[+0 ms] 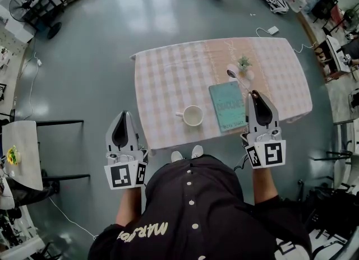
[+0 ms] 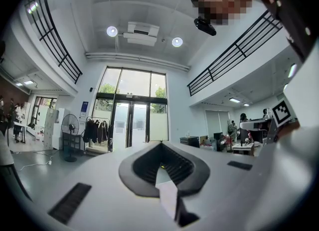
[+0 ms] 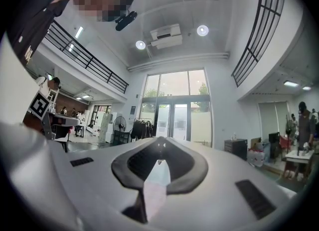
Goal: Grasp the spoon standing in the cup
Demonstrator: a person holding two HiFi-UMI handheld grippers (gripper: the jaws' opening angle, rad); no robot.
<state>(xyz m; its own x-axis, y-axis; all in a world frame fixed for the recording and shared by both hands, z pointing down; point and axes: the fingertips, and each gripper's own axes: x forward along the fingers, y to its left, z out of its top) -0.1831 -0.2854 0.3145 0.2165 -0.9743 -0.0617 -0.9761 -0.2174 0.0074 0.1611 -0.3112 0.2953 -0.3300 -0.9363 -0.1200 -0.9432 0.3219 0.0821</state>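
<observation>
Head view: round cup (image 1: 193,115), checked cloth (image 1: 168,79)

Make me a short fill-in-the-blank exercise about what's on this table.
1. In the head view, the white cup's handle points toward the picture's ___.
2. Between the cup and the right gripper lies a teal ___.
3. Beyond that, a small potted ___ stands on the checked tablecloth.
Missing words: left; book; plant.

Grey-and-black two-jaw left gripper (image 1: 124,114) points level ahead of the torso, jaw tips together, nothing between them. Matching right gripper (image 1: 255,94) sits further forward, jaws likewise closed and empty. Left forearm (image 1: 129,207) and right forearm (image 1: 263,185) both reach forward.
</observation>
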